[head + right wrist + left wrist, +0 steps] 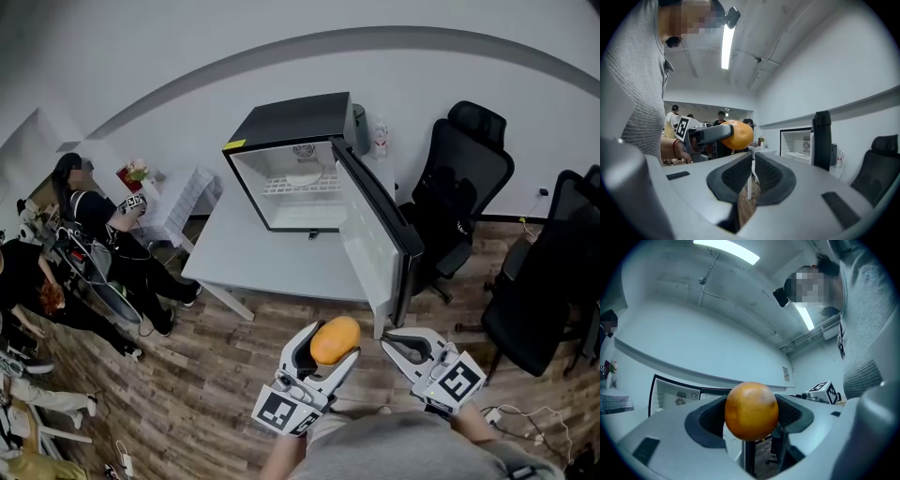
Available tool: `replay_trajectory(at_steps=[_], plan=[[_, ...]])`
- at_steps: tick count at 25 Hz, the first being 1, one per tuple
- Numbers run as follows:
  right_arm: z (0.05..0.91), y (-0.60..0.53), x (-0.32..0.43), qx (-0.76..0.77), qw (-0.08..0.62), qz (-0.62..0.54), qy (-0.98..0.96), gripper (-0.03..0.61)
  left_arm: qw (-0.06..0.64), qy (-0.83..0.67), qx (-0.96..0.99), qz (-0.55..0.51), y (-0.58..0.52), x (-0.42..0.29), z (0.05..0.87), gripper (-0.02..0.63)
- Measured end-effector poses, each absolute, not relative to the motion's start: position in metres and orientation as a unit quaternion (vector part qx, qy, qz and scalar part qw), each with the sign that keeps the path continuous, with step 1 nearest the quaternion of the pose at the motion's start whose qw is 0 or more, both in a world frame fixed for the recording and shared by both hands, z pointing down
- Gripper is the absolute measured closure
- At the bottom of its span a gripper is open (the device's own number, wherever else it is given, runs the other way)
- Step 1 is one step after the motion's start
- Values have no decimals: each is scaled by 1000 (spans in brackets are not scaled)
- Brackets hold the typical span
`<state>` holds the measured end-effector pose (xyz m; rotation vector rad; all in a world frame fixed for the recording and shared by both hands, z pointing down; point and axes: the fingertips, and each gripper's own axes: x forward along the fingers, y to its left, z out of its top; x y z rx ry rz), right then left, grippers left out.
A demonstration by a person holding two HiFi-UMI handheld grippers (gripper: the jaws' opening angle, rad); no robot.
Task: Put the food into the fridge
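A round orange (335, 339) is clamped between the jaws of my left gripper (334, 343), low in the head view and above the wood floor. The left gripper view shows the same orange (751, 411) filling the space between the dark pads. My right gripper (405, 349) hovers just right of it, shut with nothing held; its pads (736, 176) nearly meet. The small black fridge (292, 159) stands on the grey table (272, 258) ahead, its door (375, 234) swung open to the right, with a white wire shelf inside.
Black office chairs (464, 178) stand right of the fridge door, another (553, 281) farther right. People (94, 234) and gear crowd the left side. A bottle (380, 139) stands behind the fridge. Cables (525, 412) lie on the floor at lower right.
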<state>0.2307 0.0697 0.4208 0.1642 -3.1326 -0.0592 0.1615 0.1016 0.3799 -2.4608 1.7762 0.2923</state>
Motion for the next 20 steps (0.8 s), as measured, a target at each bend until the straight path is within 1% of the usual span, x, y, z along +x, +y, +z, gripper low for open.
replay_trajectory(at_steps=[11, 16, 20], plan=[[417, 71, 222, 39, -6, -18, -999, 567, 51, 603, -790, 100, 103, 138, 378, 288], [409, 63, 200, 43, -16, -13, -999, 568, 54, 602, -790, 109, 91, 115, 372, 288], [409, 54, 169, 45, -16, -18, -999, 567, 57, 597, -792, 113, 76, 83, 372, 288]])
